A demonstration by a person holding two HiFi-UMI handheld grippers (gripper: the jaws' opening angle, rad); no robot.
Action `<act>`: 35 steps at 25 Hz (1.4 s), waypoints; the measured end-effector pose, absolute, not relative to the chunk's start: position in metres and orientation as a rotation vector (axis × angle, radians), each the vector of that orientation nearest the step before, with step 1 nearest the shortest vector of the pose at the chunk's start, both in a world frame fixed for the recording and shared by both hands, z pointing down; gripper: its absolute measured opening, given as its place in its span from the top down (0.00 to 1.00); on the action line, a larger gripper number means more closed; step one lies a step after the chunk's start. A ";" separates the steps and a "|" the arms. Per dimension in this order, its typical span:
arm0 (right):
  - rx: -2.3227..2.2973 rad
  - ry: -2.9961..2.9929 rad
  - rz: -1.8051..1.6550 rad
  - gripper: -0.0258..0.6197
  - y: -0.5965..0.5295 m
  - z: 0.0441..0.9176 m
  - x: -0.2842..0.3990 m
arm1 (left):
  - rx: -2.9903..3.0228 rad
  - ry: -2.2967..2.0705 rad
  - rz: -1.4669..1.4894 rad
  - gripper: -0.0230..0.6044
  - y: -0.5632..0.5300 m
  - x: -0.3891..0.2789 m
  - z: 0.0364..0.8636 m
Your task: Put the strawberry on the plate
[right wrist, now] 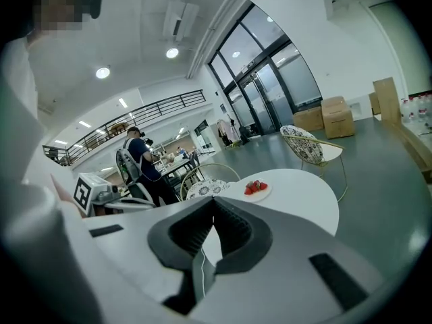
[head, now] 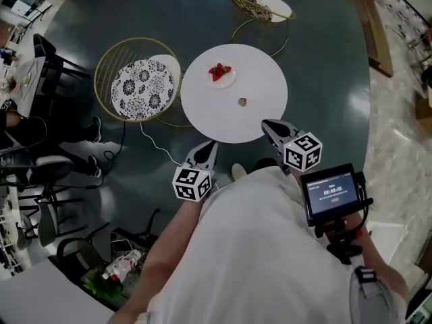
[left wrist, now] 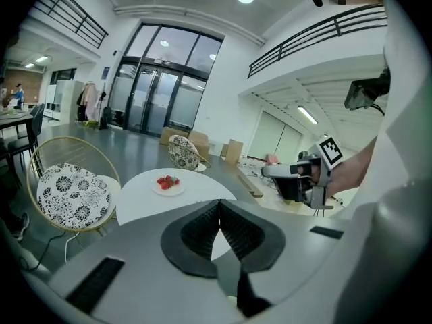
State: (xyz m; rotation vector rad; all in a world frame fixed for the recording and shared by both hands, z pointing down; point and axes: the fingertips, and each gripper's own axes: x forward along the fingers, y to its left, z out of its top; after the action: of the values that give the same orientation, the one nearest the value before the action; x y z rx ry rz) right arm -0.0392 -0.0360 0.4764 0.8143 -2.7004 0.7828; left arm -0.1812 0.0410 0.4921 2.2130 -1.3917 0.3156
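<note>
Pick not begun. Loose strawberry [head: 241,101] lies on bench [head: 266,69] near plate [head: 221,79], operator side. Plate already carries other berries [head: 219,70]. L gripper [head: 208,146] & R gripper [head: 268,125]: jaws together, empty, well apart from plate. Remaining: grasp, transfer.

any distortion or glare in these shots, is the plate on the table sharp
Head view: edges bend, the floor holds soft light glare, the plate reads sharp on the bright table. Left gripper view: strong fisheye, dark corners, plate small yet clear. Right gripper view: same fisheye, ceiling lamps bloom, plate clear.
</note>
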 end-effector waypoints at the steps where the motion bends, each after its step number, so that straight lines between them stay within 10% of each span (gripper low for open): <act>1: 0.825 -2.696 0.786 0.95 -0.037 0.477 -0.038 | 2.215 -1.384 0.321 0.95 0.039 -0.182 0.493; 35: 0.746 -2.611 0.897 0.95 -0.136 0.543 -0.047 | 2.177 -1.173 0.563 0.95 -0.073 -0.148 0.570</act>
State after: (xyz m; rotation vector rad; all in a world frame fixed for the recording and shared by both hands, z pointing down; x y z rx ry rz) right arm -0.0471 -0.1362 0.5427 0.7462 -2.6107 0.8970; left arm -0.1484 -0.0726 0.5704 2.1767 -1.1727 0.5628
